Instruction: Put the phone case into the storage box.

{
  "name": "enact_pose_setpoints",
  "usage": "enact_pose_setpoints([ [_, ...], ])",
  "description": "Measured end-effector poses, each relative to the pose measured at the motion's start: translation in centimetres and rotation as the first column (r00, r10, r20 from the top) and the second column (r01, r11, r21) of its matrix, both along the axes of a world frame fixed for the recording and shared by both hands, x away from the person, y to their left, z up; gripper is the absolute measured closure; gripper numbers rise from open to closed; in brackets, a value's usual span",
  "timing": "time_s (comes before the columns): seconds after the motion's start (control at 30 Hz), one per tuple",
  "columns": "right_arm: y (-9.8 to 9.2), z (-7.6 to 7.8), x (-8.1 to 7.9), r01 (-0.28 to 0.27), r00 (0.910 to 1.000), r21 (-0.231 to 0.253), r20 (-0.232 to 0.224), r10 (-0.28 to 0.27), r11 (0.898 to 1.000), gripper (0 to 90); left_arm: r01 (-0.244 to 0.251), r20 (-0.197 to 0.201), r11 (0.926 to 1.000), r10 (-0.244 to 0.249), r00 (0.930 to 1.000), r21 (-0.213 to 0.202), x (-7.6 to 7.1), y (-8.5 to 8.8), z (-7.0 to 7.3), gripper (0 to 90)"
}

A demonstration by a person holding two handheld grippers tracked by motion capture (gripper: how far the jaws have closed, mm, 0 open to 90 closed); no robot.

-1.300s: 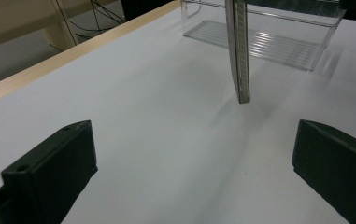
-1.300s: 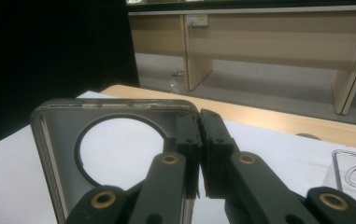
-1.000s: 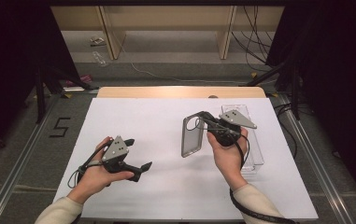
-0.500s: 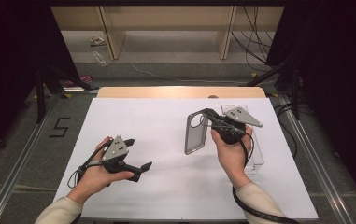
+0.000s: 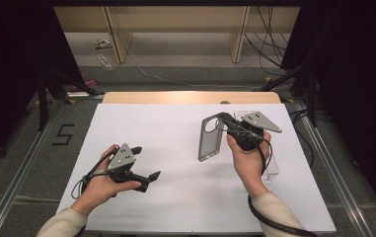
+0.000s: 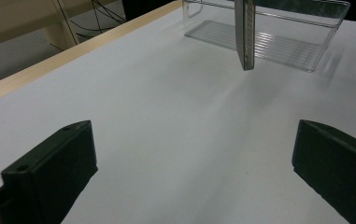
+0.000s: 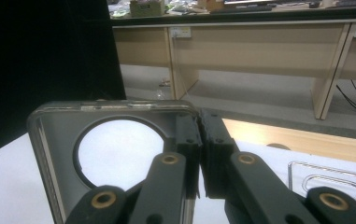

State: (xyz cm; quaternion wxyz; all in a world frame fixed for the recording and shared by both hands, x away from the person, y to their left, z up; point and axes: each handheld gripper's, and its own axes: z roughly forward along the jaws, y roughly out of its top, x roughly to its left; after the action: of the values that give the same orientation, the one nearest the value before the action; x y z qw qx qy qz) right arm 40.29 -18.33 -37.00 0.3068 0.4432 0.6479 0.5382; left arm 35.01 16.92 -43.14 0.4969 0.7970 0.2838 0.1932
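A grey see-through phone case [image 5: 209, 140] with a round camera hole hangs above the white table, held by its top edge. My right gripper [image 5: 223, 121] is shut on that edge, right of the hole. In the right gripper view the jaws [image 7: 200, 140] pinch the rim of the case [image 7: 59, 149]. My left gripper [image 5: 146, 163] rests low over the table's left side, open, with nothing between its jaws [image 6: 194, 158]. From the left gripper view the case [image 6: 244, 35] is seen edge-on, hanging in front of a clear tray.
A clear plastic tray [image 5: 274, 165] lies on the table under and behind my right hand, also seen as the clear tray [image 6: 306, 28] and the tray [image 7: 325, 182]. A wooden strip [image 5: 190, 97] edges the table's far side. Desks and cables stand beyond.
My right hand has carried the phone case slightly to the right. The left hand has stayed where it was.
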Motion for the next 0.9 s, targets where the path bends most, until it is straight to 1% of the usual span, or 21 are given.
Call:
enact_pose_setpoints([
  [0.9, -1.5, 0.9, 0.2, 0.035, 0.9994, 0.025, 0.006, -0.035, 0.999, 87.7, 0.0, -0.004, 1.0, 0.0, 1.0, -0.004, 0.0, 0.0, 0.0, 0.0],
])
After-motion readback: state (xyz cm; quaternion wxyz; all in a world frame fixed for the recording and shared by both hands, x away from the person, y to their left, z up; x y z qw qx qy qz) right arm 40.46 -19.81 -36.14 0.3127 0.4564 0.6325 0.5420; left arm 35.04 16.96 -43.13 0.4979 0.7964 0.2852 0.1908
